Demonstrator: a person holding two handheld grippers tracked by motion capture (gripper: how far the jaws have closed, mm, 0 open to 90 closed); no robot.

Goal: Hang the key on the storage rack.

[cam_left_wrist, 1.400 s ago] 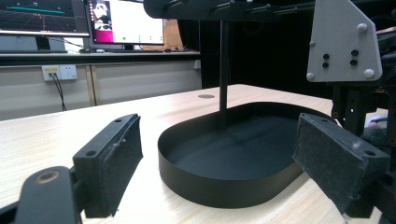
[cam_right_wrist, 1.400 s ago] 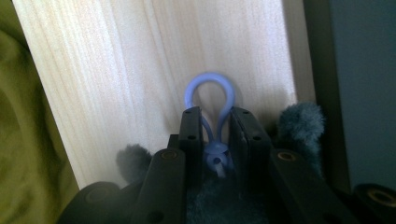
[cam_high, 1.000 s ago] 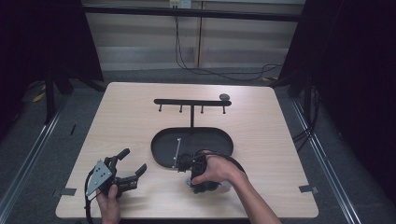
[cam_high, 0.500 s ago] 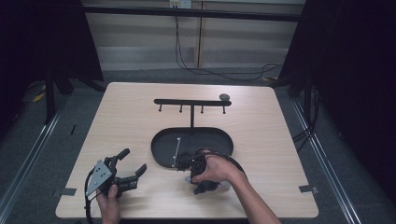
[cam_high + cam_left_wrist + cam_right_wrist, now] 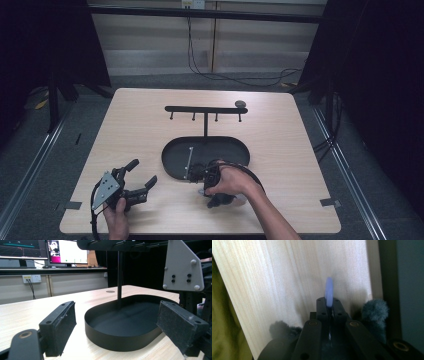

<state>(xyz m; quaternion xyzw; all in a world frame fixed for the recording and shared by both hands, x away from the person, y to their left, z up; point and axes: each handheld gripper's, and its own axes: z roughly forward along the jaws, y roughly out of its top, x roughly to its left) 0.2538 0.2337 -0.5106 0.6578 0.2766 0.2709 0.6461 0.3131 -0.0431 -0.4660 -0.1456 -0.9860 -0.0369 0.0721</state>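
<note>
Blue ring (image 5: 329, 291) sits pinched edge-on in the right gripper (image 5: 328, 305), whose jaws have just been closing on it; the right gripper view shows this, while the high view has a hand (image 5: 231, 181) covering it near the table's (image 5: 300, 150) front edge, by the black tray (image 5: 175, 155). Left gripper (image 5: 117, 327) rests with jaws wide apart, unmoved since before.

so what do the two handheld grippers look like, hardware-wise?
Both are black two-jaw units. The left gripper carries a grey three-cornered plate with screws, and a black cable trails from it; its jaw pads are flat, dark and rough-textured. The right gripper has black jaw links with brass-coloured pivots. Forearms are bare, no sleeves.
</note>
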